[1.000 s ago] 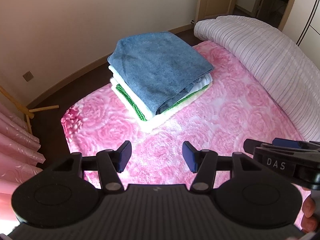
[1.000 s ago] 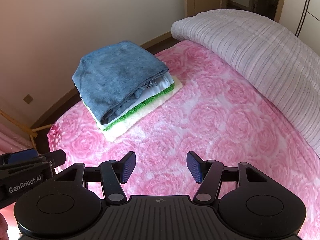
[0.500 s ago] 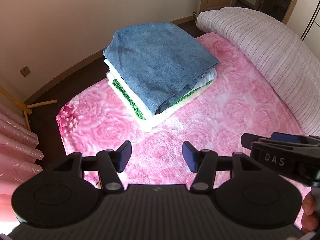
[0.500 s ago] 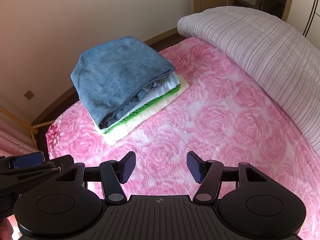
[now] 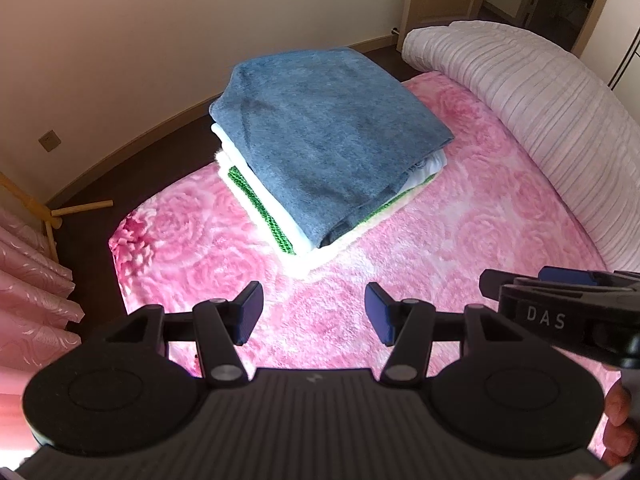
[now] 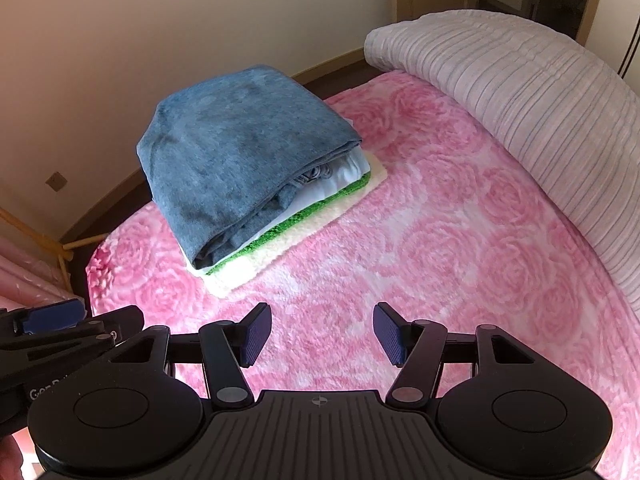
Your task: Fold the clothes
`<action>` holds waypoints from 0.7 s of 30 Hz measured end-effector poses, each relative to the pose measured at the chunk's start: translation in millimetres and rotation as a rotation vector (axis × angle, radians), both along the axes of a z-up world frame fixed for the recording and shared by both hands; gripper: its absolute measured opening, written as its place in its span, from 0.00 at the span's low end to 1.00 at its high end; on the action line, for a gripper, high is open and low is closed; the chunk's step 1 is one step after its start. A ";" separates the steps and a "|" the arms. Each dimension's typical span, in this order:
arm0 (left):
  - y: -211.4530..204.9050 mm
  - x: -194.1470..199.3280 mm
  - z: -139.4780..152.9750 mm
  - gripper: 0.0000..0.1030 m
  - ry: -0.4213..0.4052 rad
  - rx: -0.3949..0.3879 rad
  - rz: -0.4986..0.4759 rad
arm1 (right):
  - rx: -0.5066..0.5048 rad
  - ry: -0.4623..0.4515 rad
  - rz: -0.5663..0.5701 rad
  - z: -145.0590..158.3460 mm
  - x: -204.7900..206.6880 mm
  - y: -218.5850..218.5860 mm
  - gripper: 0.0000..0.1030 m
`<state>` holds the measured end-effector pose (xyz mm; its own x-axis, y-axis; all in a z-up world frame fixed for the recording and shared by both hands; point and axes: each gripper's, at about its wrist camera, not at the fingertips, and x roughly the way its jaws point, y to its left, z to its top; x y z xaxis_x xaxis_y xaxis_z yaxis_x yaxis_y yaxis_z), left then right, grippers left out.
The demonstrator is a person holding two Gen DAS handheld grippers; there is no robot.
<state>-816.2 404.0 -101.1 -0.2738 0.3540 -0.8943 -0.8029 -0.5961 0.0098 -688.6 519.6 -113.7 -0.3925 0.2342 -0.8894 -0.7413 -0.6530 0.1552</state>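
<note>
A stack of folded clothes lies near the far left corner of the pink rose-patterned bed [image 5: 460, 248] [image 6: 440, 248]. A blue folded garment [image 5: 332, 140] [image 6: 244, 148] tops it, over white, green [image 6: 288, 232] and cream layers. My left gripper [image 5: 312, 314] hovers open over bare blanket, short of the stack's near corner, nothing between its fingers. My right gripper [image 6: 322, 334] is open too, above the blanket in front of the stack. Each gripper shows at the edge of the other's view: the right gripper [image 5: 560, 308] and the left gripper [image 6: 60, 328].
A rolled pale striped quilt [image 5: 540, 120] [image 6: 520, 92] runs along the bed's right side. Pink curtains [image 5: 28, 292] and a wooden stand [image 5: 52, 212] are at the left. Dark floor and a cream wall lie beyond the bed's far edge.
Both grippers have moved closer to the stack, which now looms larger in both views. Both stay open and empty.
</note>
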 end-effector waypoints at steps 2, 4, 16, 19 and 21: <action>1.2 -3.0 -2.2 0.51 0.001 -0.003 0.006 | -0.002 0.000 0.005 -1.9 -4.2 2.1 0.58; 2.5 -5.8 -4.7 0.51 0.001 -0.007 0.010 | -0.005 -0.001 0.009 -4.3 -7.6 3.9 0.58; 14.1 -19.9 -18.6 0.51 -0.008 -0.013 0.020 | -0.032 -0.022 0.023 -23.7 -26.4 15.8 0.58; 16.4 -23.3 -21.0 0.51 -0.004 -0.011 0.024 | -0.037 -0.027 0.024 -27.3 -30.2 18.0 0.58; 17.8 -25.4 -21.9 0.51 0.000 -0.011 0.026 | -0.039 -0.029 0.025 -28.9 -32.9 19.4 0.58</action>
<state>-841.5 421.8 -123.1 -0.2827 0.3373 -0.8979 -0.7874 -0.6163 0.0164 -721.5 538.9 -142.6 -0.3716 0.1895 -0.9089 -0.7293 -0.6654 0.1594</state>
